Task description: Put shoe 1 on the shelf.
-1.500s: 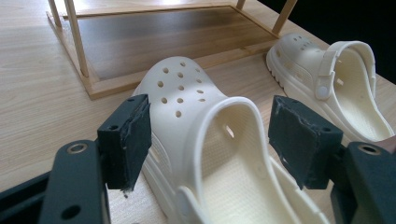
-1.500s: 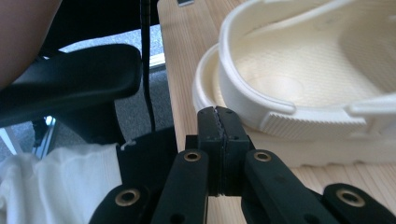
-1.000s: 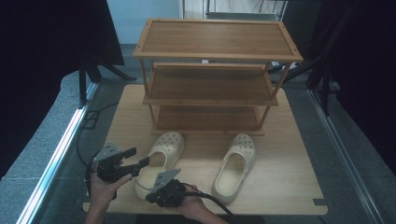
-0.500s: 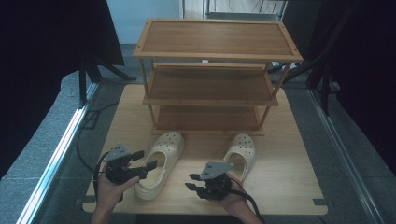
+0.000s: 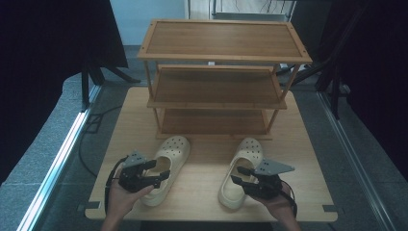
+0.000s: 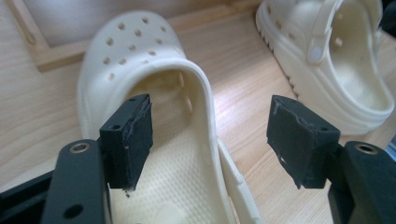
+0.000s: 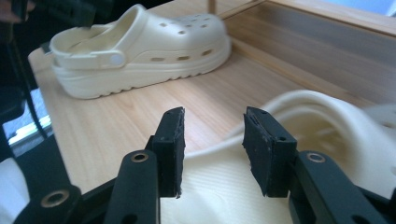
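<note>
A three-tier wooden shoe rack [image 5: 223,43] stands at the 12 o'clock end of the pale wooden surface [image 5: 202,183], its shelves bare and its lowest tier resting on the surface.

Two cream clogs lie in front of the rack, toes pointing to 12 o'clock and heels toward the person. The left clog [image 5: 166,166] sits around 8 o'clock on the surface, angled slightly so its toe leans toward 1 o'clock. The right clog [image 5: 240,173] lies around 5 o'clock, well apart from the first, with bare wood between them.

The left tool [image 5: 161,173] is held at the 9 o'clock side of the left clog, pointing toward 3 o'clock across the heel opening. In the left gripper view its jaws stand wide apart and straddle the clog's side wall: one pad [image 6: 130,135] hangs inside the footbed, the other is outside over the wood, and neither presses on the rim, so the left clog [image 6: 154,116] is not gripped.

The right tool [image 5: 236,177] is at the 4 o'clock side of the right clog's heel, pointing toward 9 o'clock. Its jaws have just been opening and now stand partly parted over the heel strap and footbed of the right clog [image 7: 299,135], pressing on nothing. Beyond them the left clog [image 7: 140,46] lies on its sole.
</note>
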Demonstrator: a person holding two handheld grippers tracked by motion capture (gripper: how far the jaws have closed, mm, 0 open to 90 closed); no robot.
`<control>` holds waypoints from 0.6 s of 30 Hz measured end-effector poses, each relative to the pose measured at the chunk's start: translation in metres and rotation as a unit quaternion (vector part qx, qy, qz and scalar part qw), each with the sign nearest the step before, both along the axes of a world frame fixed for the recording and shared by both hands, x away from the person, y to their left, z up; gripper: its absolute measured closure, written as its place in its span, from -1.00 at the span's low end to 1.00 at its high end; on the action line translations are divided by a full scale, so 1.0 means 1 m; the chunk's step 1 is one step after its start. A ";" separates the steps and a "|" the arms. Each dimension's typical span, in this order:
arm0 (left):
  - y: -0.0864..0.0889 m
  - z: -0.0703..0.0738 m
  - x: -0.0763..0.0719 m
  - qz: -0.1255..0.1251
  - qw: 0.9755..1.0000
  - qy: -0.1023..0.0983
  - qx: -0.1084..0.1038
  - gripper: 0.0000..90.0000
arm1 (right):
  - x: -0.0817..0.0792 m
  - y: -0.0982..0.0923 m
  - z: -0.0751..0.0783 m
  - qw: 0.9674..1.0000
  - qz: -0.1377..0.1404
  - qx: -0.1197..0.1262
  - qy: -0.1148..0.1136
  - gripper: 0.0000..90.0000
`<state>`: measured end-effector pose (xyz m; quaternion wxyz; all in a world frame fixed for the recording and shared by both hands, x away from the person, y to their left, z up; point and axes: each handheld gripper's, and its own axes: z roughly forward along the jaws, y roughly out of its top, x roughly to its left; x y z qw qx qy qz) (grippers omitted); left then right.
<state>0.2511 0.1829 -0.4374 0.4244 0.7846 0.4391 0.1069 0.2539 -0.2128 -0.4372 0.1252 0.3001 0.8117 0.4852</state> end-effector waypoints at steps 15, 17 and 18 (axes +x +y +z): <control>-0.034 -0.015 0.024 0.003 0.996 0.046 0.070 -0.07 | 0.002 -0.027 -0.003 0.999 -0.043 0.009 0.004 0.28; -0.036 -0.016 0.028 0.003 0.996 0.052 0.075 -0.03 | 0.002 -0.027 -0.003 0.999 -0.044 0.008 0.004 0.28; -0.037 -0.017 0.030 0.006 0.996 0.053 0.076 0.01 | 0.002 -0.027 -0.003 0.999 -0.045 0.009 0.004 0.28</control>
